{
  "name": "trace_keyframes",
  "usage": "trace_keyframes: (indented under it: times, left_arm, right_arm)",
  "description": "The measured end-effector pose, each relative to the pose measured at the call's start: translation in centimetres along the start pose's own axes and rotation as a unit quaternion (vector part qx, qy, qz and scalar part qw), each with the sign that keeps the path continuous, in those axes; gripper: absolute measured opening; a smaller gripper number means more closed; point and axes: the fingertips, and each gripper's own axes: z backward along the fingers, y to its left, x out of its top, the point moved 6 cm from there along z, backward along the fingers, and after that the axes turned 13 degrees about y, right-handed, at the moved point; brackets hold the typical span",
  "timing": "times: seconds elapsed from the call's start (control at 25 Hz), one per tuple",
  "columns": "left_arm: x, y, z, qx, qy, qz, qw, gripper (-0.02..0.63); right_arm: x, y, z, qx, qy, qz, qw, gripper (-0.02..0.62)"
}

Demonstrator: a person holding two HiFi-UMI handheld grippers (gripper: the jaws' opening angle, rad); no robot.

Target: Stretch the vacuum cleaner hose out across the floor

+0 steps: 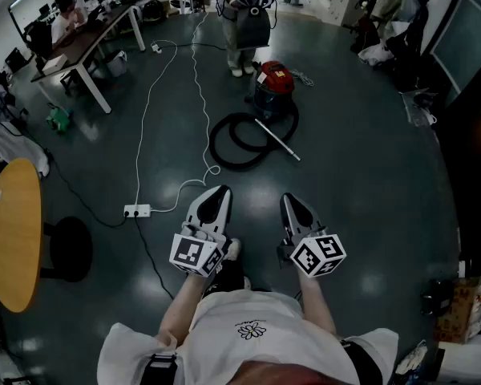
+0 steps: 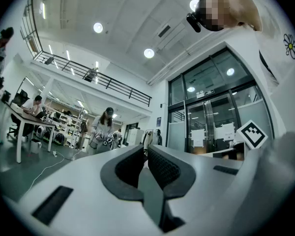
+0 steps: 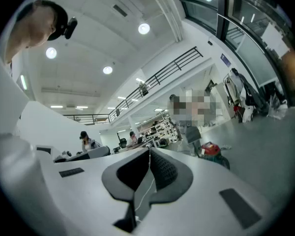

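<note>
Reader: Shirt front and forearms lay nearest the lens, with the left gripper (image 1: 218,192) and right gripper (image 1: 293,201) held out roughly level just past them. Why so far from the work?

Legend: Judged from the layout, the task had not begun. Both pairs of jaws were fully together and held nothing; each gripper view showed the pads meeting on air. The vacuum cleaner hose (image 1: 237,166) lay coiled in loops on the floor (image 1: 361,175), well ahead of both grippers and against the red vacuum cleaner (image 1: 273,87). A pale wand (image 1: 277,140) lay across the coil. Closed, level jaws suited an approach, not a grasp.

Reader: What could not be read?

Legend: Where the hose joined the canister, and which end was free, were lost in the overlapping loops. The right gripper view caught only the vacuum cleaner (image 3: 212,150), partly behind that gripper's own body. The left gripper view showed no hose at all. A white cable (image 1: 139,159) ran beside the coil to a power strip (image 1: 136,211); whether it touched the hose was unclear. A person (image 1: 244,22) stood just beyond the canister, cut off at the top edge.
</note>
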Motion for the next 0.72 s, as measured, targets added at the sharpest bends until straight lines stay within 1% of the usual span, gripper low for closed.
trace_keyframes:
  times: [0.12, 0.24, 0.28, 0.32, 0.36, 0.4, 0.44, 0.52, 0.6, 0.68, 0.72]
  left_arm:
    - [-0.1, 2.9, -6.5, -0.007, -0.005, 0.006, 0.9999, 0.011]
    - [0.5, 6.9, -14.5, -0.026, -0.014, 0.02, 0.9994, 0.015]
    - [1.0, 8.4, -17.7, -0.039, -0.017, 0.028, 0.9987, 0.043]
    - [1.5, 9.7, -21.1, -0.052, -0.02, 0.039, 0.9977, 0.108]
    - [2.2, 11.1, -24.5, -0.065, -0.022, 0.049, 0.9965, 0.166]
    - [3.1, 12.3, -27.8, -0.075, -0.024, 0.053, 0.9955, 0.183]
    - [4.2, 13.5, -30.9, -0.082, -0.027, 0.049, 0.995, 0.184]
    - [6.1, 15.5, -36.5, -0.098, -0.03, 0.027, 0.9944, 0.184]
    - [7.2, 17.3, -41.5, -0.125, -0.016, 0.013, 0.992, 0.183]
    - [7.6, 18.9, -45.6, -0.157, 0.006, 0.023, 0.9873, 0.183]
    - [7.7, 19.6, -47.2, -0.163, 0.014, 0.034, 0.9859, 0.183]
  right_arm:
    - [2.0, -3.8, -4.2, -0.018, -0.007, 0.044, 0.999, 0.018]
    - [5.6, -8.3, -10.0, -0.039, -0.016, 0.058, 0.997, 0.02]
    - [7.2, -10.1, -12.1, -0.05, -0.019, 0.065, 0.996, 0.032]
    - [9.0, -11.9, -14.2, -0.061, -0.019, 0.071, 0.995, 0.098]
    - [10.8, -13.8, -16.3, -0.072, -0.019, 0.075, 0.994, 0.128]
    - [12.8, -15.6, -18.2, -0.08, -0.02, 0.075, 0.994, 0.144]
    - [14.8, -17.4, -20.0, -0.086, -0.024, 0.073, 0.993, 0.171]
    - [18.5, -20.9, -22.8, -0.094, -0.05, 0.065, 0.992, 0.176]
    - [21.6, -24.1, -25.2, -0.088, -0.076, 0.047, 0.992, 0.176]
    - [23.6, -26.9, -27.5, -0.076, -0.072, 0.017, 0.994, 0.176]
    - [24.2, -28.1, -28.4, -0.073, -0.062, 0.008, 0.995, 0.176]
